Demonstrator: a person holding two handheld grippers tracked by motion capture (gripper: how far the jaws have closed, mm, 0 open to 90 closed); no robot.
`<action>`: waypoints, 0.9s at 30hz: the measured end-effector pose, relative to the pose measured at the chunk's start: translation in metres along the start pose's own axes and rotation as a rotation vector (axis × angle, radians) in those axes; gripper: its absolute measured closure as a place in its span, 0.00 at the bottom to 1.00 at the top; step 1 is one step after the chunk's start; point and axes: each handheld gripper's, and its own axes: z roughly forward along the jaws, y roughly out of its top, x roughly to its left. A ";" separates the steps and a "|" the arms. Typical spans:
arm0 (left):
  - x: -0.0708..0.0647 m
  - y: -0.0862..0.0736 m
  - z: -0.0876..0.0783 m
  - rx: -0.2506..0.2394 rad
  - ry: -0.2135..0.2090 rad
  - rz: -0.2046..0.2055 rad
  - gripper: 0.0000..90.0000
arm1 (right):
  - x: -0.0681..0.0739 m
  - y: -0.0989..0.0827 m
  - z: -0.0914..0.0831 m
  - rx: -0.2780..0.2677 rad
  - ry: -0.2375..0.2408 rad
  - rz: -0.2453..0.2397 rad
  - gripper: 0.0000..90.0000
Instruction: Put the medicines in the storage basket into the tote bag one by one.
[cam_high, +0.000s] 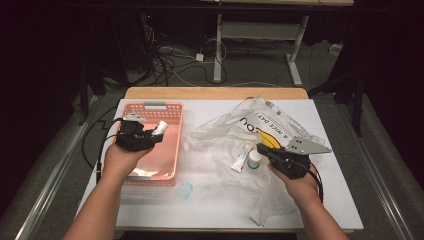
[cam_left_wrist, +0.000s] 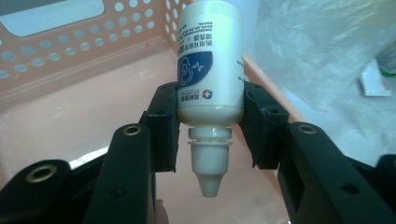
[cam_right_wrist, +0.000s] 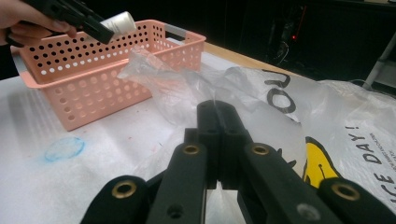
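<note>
The left gripper (cam_left_wrist: 210, 123) is clamping a white dropper bottle (cam_left_wrist: 211, 65) by its body, cap pointing back toward the hand, above the pink basket (cam_high: 170, 145), while the right gripper (cam_right_wrist: 218, 116) is resting pinched tight on the crumpled plastic bag (cam_right_wrist: 280, 112).
</note>
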 end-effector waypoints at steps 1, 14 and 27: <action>-0.003 -0.001 -0.002 -0.004 0.003 0.010 0.65 | 0.000 0.000 0.000 0.000 0.001 -0.001 1.00; -0.028 -0.027 -0.012 -0.087 -0.005 0.023 0.65 | 0.002 -0.001 0.001 0.005 0.002 -0.006 1.00; -0.045 -0.038 -0.010 -0.122 -0.062 0.042 0.65 | 0.002 0.000 0.000 0.004 0.000 -0.013 1.00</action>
